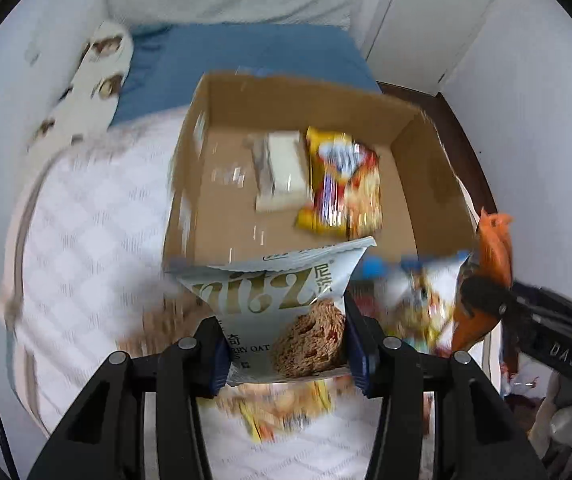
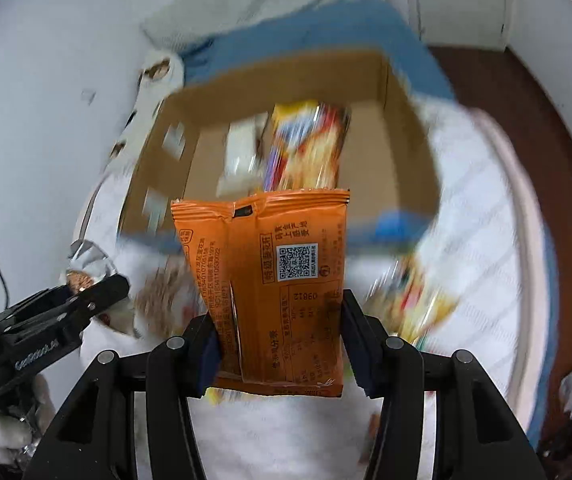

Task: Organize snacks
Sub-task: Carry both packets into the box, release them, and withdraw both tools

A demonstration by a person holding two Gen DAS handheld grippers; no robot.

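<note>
My left gripper [image 1: 286,344] is shut on a pale blue oat cookie packet [image 1: 286,300], held in the air above the bed. My right gripper [image 2: 279,340] is shut on an orange snack packet [image 2: 281,280] showing its back with a QR code. Ahead lies an open cardboard box [image 1: 426,168], holding a white packet [image 1: 281,168] and a yellow snack bag [image 1: 346,184]. In the left wrist view the right gripper [image 1: 482,296] appears at the right with the orange packet [image 1: 494,248]. In the right wrist view the left gripper [image 2: 97,292] shows at the left.
The box [image 2: 390,152] rests on a white quilted bedspread [image 1: 85,240] over a blue sheet [image 1: 245,52]. Blurred colourful snack bags [image 1: 418,300] lie on the bed near the box's front edge. A patterned pillow [image 1: 97,72] lies by the wall; brown floor [image 2: 526,100] is to the right.
</note>
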